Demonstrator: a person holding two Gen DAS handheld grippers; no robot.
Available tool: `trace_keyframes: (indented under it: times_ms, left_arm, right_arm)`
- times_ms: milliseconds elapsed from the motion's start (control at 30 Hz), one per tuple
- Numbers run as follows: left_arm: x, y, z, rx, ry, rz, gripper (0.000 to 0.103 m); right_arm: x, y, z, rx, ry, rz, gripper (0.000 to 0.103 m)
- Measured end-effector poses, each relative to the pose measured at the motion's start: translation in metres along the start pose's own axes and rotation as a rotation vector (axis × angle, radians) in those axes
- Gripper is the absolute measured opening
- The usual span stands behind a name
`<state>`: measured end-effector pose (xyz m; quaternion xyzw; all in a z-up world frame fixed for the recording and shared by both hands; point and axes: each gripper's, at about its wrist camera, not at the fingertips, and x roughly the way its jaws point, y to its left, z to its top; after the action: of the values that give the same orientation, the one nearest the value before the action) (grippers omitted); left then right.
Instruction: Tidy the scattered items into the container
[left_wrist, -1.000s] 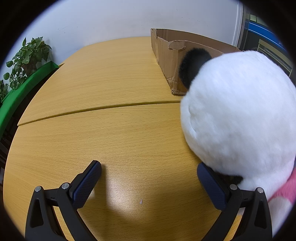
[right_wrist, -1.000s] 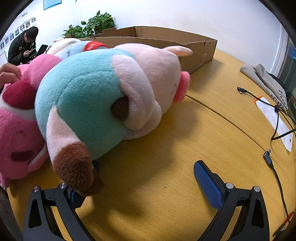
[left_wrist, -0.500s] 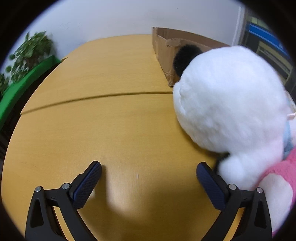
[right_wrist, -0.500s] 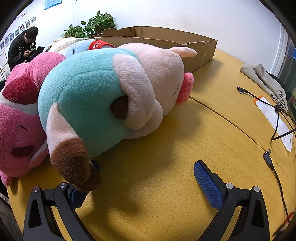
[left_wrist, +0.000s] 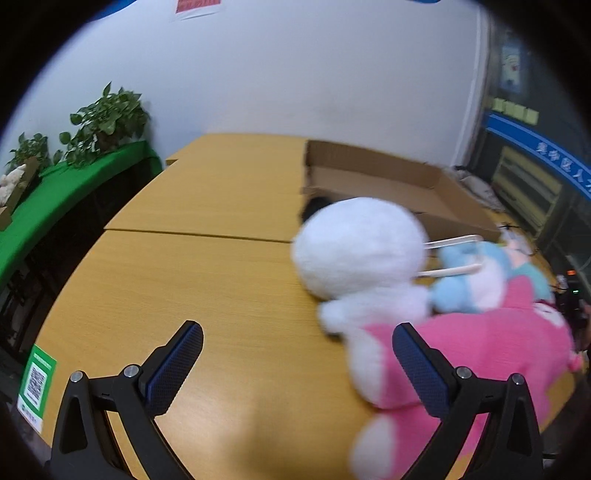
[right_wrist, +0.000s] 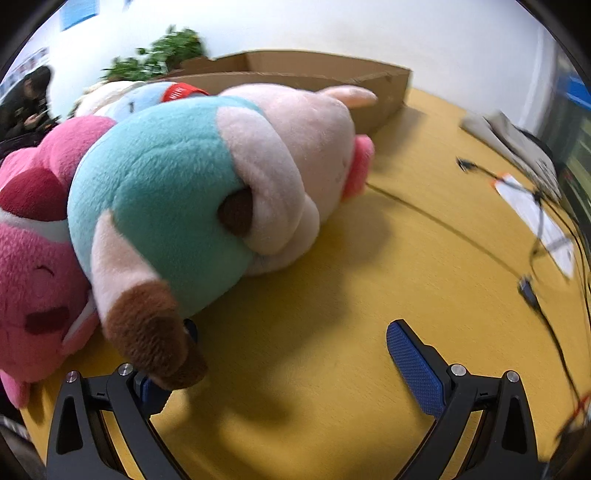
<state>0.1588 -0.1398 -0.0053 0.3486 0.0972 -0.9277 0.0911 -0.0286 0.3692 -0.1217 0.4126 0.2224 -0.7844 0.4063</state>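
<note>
The yellow wooden counter (left_wrist: 207, 280) carries everything, and the left wrist view now takes in far more of it than a second ago: the camera has pulled back and tipped up, showing the wall and a green ledge with potted plants (left_wrist: 107, 122). The open cardboard box (left_wrist: 391, 184) sits at the far side, its inside now visible, with the toys heaped just in front of it. The pig plush (right_wrist: 207, 177), in teal and pale pink, lies on its side much as before, one brown foot over the right gripper's (right_wrist: 291, 365) left finger. Beside it lies the pink plush (left_wrist: 476, 354), then the white panda plush (left_wrist: 358, 251), which a second ago filled the left view and is now smaller and blurred. The left gripper (left_wrist: 295, 362) has its jaws spread wide, holding nothing. The right jaws gape equally wide, empty.
</note>
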Motion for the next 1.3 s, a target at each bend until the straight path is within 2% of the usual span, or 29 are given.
trace_keyframes:
  times_ms: [100, 233, 300, 400, 500, 600, 667, 767, 900, 1067, 1300]
  left_arm:
    - [-0.008, -0.026, -0.009, 0.003, 0.006, -0.030, 0.102]
    - [-0.017, -0.063, -0.024, 0.015, 0.030, -0.073, 0.102]
    - [-0.018, -0.075, -0.025, 0.013, 0.024, -0.094, 0.102]
    - [-0.019, -0.098, -0.027, 0.020, 0.019, -0.154, 0.102]
    - [-0.022, -0.117, -0.031, 0.039, 0.021, -0.201, 0.102]
    - [-0.027, -0.132, -0.037, 0.059, 0.023, -0.224, 0.102]
    - [-0.028, -0.140, -0.041, 0.070, 0.036, -0.242, 0.102]
    - [-0.034, -0.146, -0.047, 0.062, 0.032, -0.254, 0.102]
    - [-0.037, -0.153, -0.051, 0.053, 0.032, -0.239, 0.102]
    - [-0.035, -0.164, -0.054, 0.063, 0.034, -0.243, 0.102]
    - [-0.028, -0.166, -0.050, 0.056, 0.045, -0.269, 0.102]
  right_arm:
    - [-0.026, 0.007, -0.019, 0.068, -0.033, -0.081, 0.103]
    - [-0.104, 0.020, -0.054, 0.219, -0.189, -0.152, 0.103]
    - [-0.150, 0.037, -0.064, 0.292, -0.282, -0.154, 0.103]
    - [-0.194, 0.082, -0.057, 0.316, -0.394, -0.128, 0.103]
    - [-0.204, 0.142, -0.041, 0.300, -0.435, -0.146, 0.103]
    - [-0.191, 0.180, -0.029, 0.384, -0.411, -0.150, 0.103]
    - [-0.181, 0.192, -0.021, 0.425, -0.389, -0.135, 0.103]
    - [-0.163, 0.205, -0.017, 0.452, -0.347, -0.163, 0.103]
    - [-0.152, 0.221, -0.014, 0.420, -0.291, -0.233, 0.103]
    - [-0.151, 0.227, -0.015, 0.378, -0.288, -0.280, 0.103]
    - [-0.153, 0.228, -0.016, 0.379, -0.286, -0.289, 0.103]
